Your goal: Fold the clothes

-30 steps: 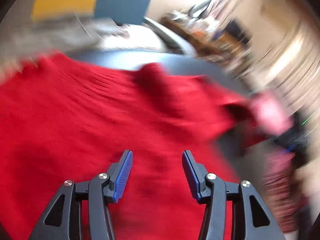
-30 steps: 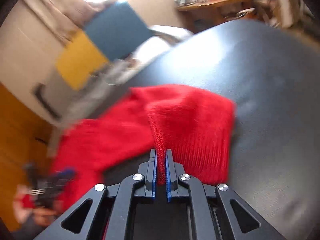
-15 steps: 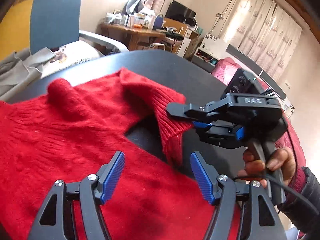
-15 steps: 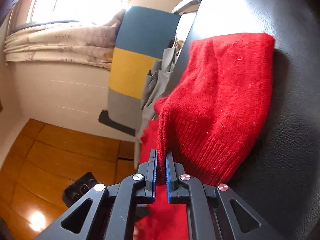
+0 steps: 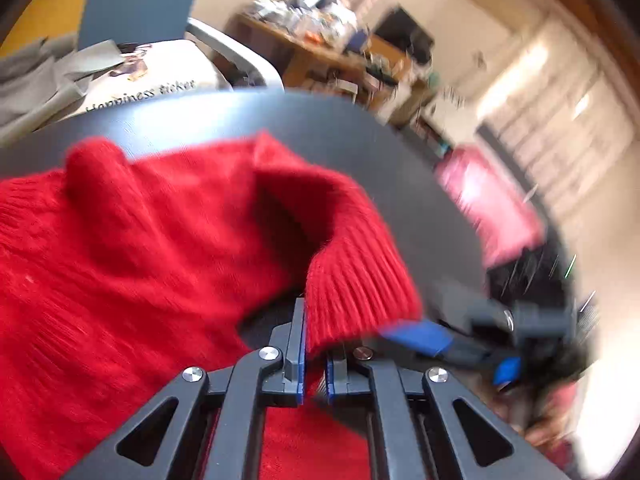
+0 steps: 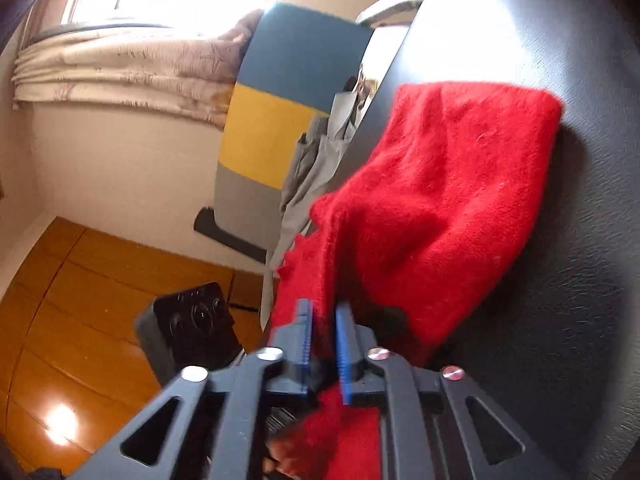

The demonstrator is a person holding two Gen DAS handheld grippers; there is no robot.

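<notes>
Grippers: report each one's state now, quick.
Left gripper: shut on the ribbed cuff of the red knit sweater.
Right gripper: slightly open around the sweater's edge.

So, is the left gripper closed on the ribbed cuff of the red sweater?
Yes, the left gripper has its blue pads pinching the ribbed cuff of the red sweater.

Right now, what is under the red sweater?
The sweater lies on a black table, bare around it; part hangs over the edge toward the floor. Whatever is beneath the fabric is covered. The left tongs pinch its ribbed cuff.
</notes>
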